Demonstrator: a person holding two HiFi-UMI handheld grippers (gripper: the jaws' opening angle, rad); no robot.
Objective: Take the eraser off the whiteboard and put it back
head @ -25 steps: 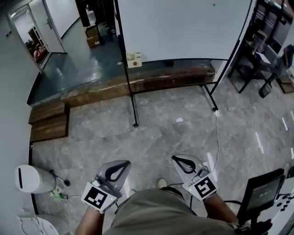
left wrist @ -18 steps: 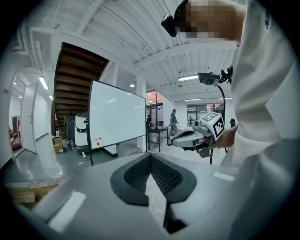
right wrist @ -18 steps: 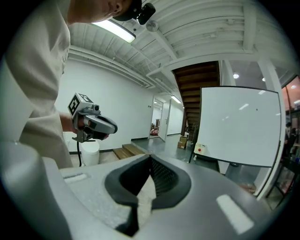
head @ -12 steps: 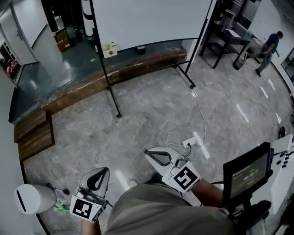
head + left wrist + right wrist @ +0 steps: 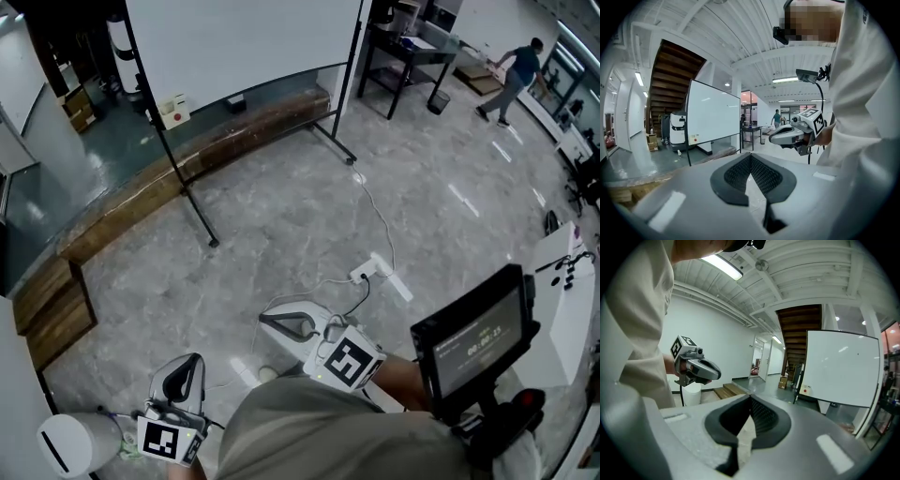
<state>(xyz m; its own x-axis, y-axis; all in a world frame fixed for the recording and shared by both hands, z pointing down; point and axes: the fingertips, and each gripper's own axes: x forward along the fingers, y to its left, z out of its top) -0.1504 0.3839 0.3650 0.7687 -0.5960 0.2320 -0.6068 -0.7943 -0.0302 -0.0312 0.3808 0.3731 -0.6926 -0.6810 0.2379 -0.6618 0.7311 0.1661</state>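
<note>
While left tongs [image 5: 190,364] and right tongs [image 5: 272,321] sit clenched on nothing | whiteboard [image 5: 234,47] stands well off | eraser: can't pick it out, perhaps the dark speck [image 5: 234,103] on its ledge | fits walking in or job done, I'd say

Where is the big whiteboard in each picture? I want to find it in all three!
Head view: the whiteboard is at the top, left of the middle, far across the floor.
Left gripper view: the whiteboard is left of the middle, above the jaws.
Right gripper view: the whiteboard is at the right, next to the brown stairs.
Shared landmark: the small box with a red dot by the board's lower left corner.
</note>
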